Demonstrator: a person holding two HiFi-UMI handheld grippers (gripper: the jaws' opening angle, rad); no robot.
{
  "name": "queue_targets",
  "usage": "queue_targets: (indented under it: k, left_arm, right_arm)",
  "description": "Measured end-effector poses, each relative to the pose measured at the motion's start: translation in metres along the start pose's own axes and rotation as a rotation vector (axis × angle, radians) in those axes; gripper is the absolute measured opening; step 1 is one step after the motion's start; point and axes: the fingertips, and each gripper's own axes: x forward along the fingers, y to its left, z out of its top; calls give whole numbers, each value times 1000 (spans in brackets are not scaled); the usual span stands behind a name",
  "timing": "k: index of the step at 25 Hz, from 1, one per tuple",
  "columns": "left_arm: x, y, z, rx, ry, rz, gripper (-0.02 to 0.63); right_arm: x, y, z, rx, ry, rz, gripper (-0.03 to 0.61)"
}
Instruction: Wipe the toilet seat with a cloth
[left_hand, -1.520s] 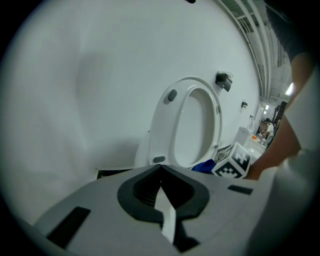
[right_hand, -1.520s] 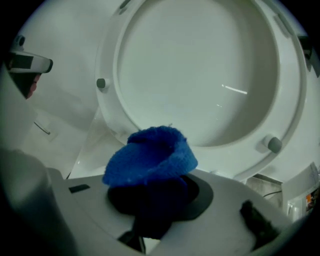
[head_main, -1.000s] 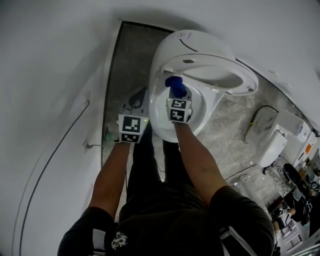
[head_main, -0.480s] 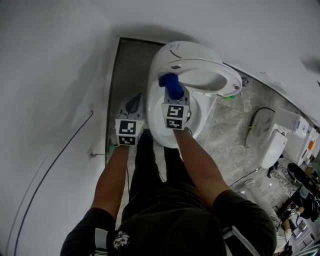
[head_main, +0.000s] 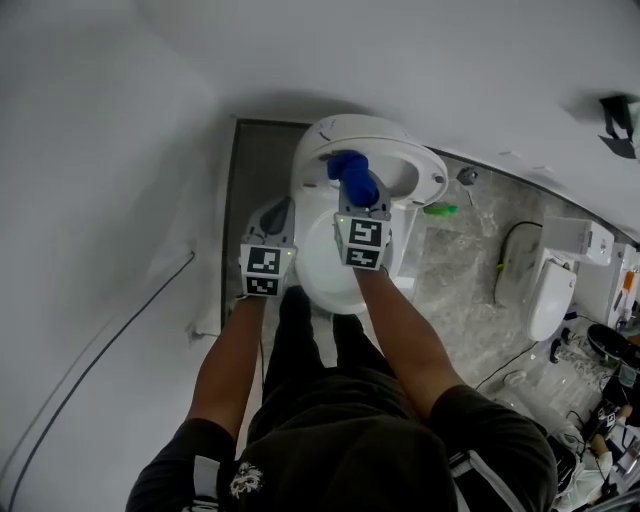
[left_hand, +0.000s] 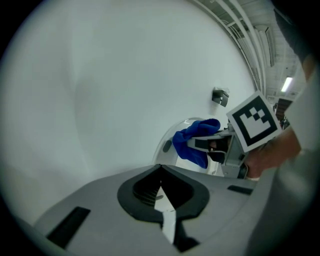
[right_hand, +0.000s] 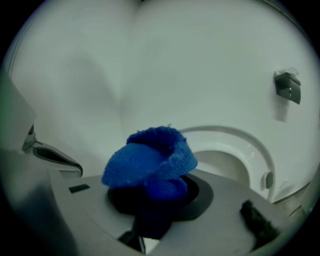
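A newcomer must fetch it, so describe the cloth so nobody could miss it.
Find the white toilet against the wall. Above its bowl the right tongs are shut on the cloth, a bunched wad. It is the only deep blue thing beside white porcelain and grey tongs.

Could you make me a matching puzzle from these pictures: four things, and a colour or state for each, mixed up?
Things:
1. cloth
2. left tongs
3. right tongs
4. toilet seat

Colour or state:
A. white
B. shut, with nothing in them
C. blue
D. shut on the cloth

Pairs: 1-C, 2-B, 3-D, 4-A
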Motion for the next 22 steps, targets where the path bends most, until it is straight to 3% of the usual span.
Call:
queue_targets:
  k: [3,6,12,15,19,22]
  left_arm:
    - [7,-6,22,41,-28,-23,9]
    - [24,-11,39,138,-35,-44,9]
    - [61,-23,63,316,21,-63,20]
    - [70,-35,72,408,44,-62,75]
    - [91,-48,82,554,50,-51,84]
    - [104,-48,89,560,45,-14,84]
  right_arm:
    - [-15,-6,12,-9,-27,8,92]
    - [-37,-10,12,-5,-32,15,92]
    - [-89,-17,-3,94,-9,20,92]
    - [-111,-17,-1,118,-19,25,92]
    - [-128,-21,7,112,-47,60,92]
    - [-142,-29,12,91,-74,63,92]
